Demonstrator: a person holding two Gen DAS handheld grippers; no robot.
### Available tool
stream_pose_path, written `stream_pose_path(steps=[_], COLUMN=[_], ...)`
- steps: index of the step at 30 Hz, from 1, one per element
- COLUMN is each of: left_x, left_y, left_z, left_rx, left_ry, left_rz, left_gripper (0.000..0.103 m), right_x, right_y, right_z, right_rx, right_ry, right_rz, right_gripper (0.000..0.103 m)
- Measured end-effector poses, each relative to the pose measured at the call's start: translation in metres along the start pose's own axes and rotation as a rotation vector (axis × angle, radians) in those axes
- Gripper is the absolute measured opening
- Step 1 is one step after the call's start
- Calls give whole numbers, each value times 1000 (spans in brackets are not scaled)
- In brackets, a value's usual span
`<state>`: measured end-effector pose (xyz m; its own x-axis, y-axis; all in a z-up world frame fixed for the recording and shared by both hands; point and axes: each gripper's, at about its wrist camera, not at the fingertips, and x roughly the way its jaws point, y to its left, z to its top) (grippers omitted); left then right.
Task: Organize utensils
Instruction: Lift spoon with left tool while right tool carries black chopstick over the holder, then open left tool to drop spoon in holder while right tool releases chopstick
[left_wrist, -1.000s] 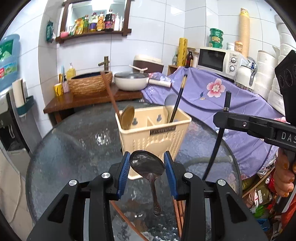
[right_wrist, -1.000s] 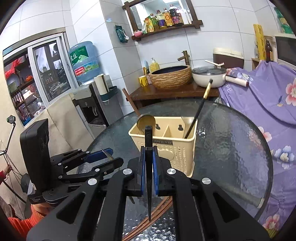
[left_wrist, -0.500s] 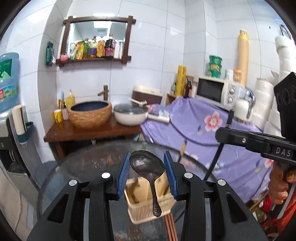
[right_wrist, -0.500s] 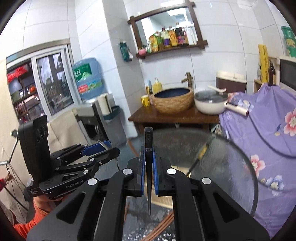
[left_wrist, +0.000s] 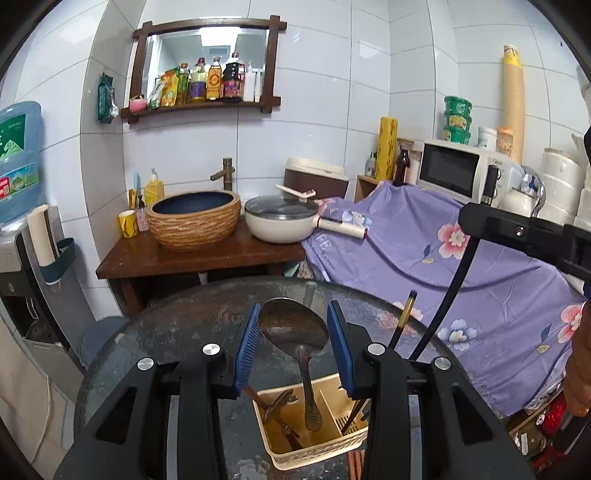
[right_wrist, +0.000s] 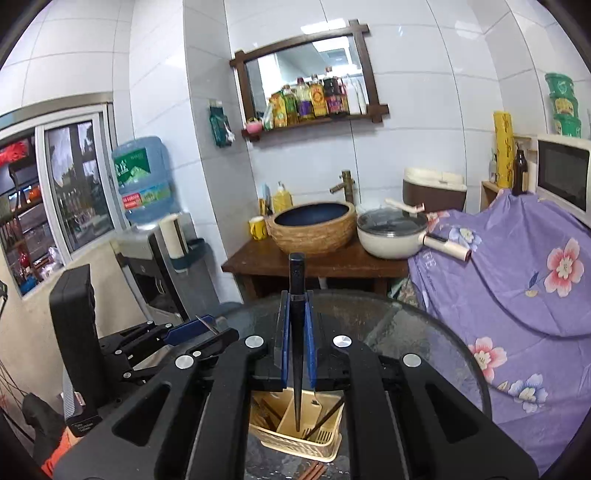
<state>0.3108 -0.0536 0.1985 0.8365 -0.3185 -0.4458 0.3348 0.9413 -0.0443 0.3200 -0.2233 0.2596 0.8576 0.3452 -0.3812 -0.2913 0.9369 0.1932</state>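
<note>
A metal spoon is clamped between the blue pads of the left gripper, bowl uppermost, with its handle hanging down toward the 6 o'clock position. Below the handle tip, a cream utensil caddy is seen on the round glass table. In the caddy's left compartment a wooden-handled utensil is leaned, and a dark chopstick rises out of its right side toward 1 o'clock.

A black chopstick is gripped upright in the right gripper, whose jaws are drawn nearly together on it. The tapered end is directed down at 6 o'clock above the caddy's middle compartment. In the left wrist view the right gripper appears at 3 o'clock with the black chopstick hanging from it. In the right wrist view the left gripper is at 9 o'clock.
</note>
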Motion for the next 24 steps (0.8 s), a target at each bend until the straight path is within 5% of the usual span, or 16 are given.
stream_pose_path(steps=[12, 24], left_x=[32, 35], left_y=[-7, -11], left_z=[-53, -65], left_rx=[26, 55], left_ry=[85, 77], left_rz=[10, 20], left_gripper=[37, 36], right_x=[50, 52], right_y=[-14, -16], right_z=[-68, -81], right_rx=[9, 2], right_ry=[96, 76], right_rz=[-32, -45], right_gripper=[8, 8])
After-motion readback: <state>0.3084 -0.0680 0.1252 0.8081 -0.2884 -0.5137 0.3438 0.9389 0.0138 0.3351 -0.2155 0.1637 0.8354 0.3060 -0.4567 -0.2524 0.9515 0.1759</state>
